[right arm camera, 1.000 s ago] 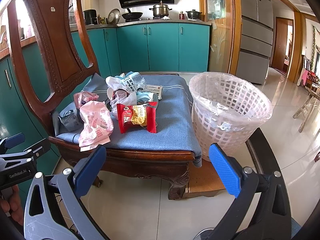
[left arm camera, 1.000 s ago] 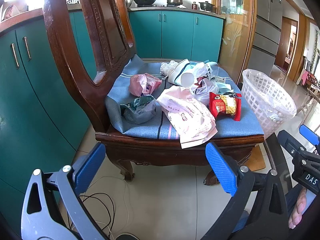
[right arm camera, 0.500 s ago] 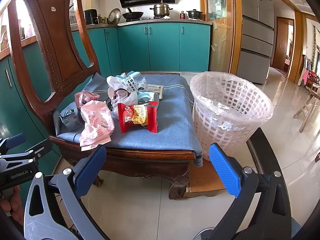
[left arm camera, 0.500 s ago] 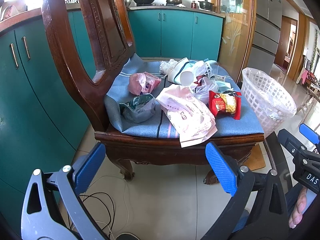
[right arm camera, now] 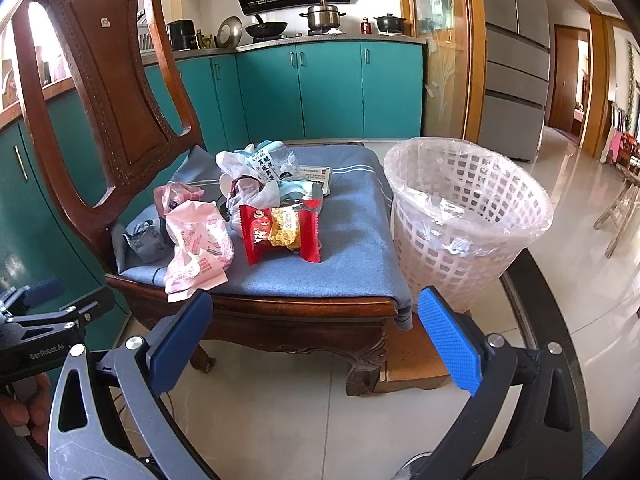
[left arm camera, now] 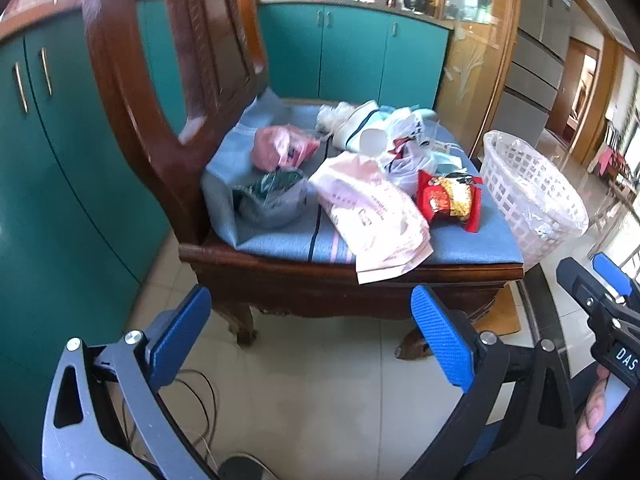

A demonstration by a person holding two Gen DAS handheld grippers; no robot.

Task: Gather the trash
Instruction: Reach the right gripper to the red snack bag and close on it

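Both the left gripper (left arm camera: 312,334) and right gripper (right arm camera: 314,334) gape empty before the chair (right arm camera: 304,312); wrappers (right arm camera: 280,230) litter its seat, basket (right arm camera: 464,216) beside.

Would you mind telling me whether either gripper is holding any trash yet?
Nothing is held: the left gripper and right gripper are open, short of the chair.

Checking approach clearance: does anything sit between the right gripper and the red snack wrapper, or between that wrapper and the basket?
Nothing visible: the right gripper faces the red snack wrapper over bare cushion; the basket stands beside the chair.
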